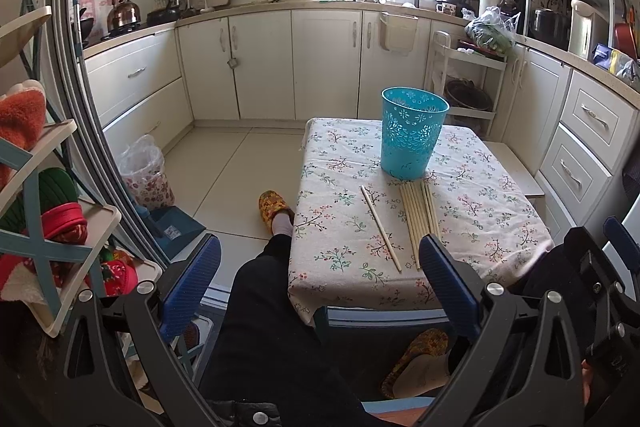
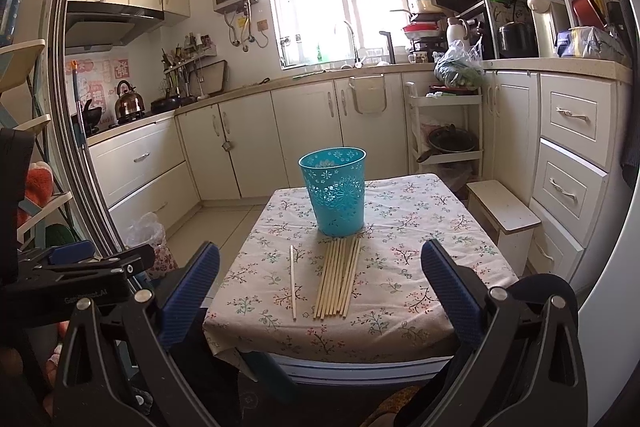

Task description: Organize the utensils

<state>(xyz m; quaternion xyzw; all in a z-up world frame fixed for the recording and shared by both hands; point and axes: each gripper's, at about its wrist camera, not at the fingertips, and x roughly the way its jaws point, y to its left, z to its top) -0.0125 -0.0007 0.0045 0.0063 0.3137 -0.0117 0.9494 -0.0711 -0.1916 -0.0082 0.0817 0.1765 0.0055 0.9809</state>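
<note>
A teal perforated holder stands upright on a small table with a floral cloth. In front of it lies a bundle of several wooden chopsticks, side by side. One single chopstick lies apart to their left. My left gripper is open and empty, held off the table's near left edge. My right gripper is open and empty, held in front of the table's near edge.
A person's leg in black trousers and slippered feet are beside the table. A bagged waste bin stands on the floor at left. A low white stool and drawer cabinets stand at right. A shoe rack is at far left.
</note>
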